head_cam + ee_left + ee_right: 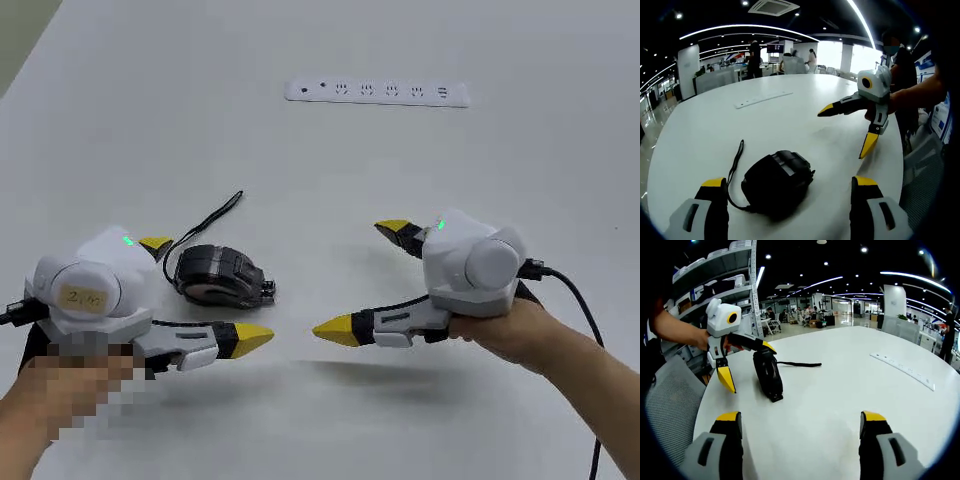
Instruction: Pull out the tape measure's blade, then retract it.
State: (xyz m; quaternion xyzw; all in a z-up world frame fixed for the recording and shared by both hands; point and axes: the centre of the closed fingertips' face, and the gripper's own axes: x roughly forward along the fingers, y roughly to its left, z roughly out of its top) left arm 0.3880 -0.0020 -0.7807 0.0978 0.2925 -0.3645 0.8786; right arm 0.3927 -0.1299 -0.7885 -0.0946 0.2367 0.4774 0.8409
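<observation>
A black tape measure point(215, 275) lies on the white table point(330, 170), its blade wound in and its black wrist strap point(205, 225) trailing toward the back. My left gripper point(203, 290) is open, with one yellow-tipped jaw on each side of the case and not touching it. In the left gripper view the tape measure point(777, 182) sits between the two jaws. My right gripper point(363, 277) is open and holds nothing, a short way right of the case. In the right gripper view the tape measure point(767, 375) stands ahead on the left, with the left gripper point(748, 366) around it.
A white power strip point(378, 92) lies at the far side of the table. A black cable point(575, 300) runs from the right gripper toward me. Office shelves and people stand in the background beyond the table edge.
</observation>
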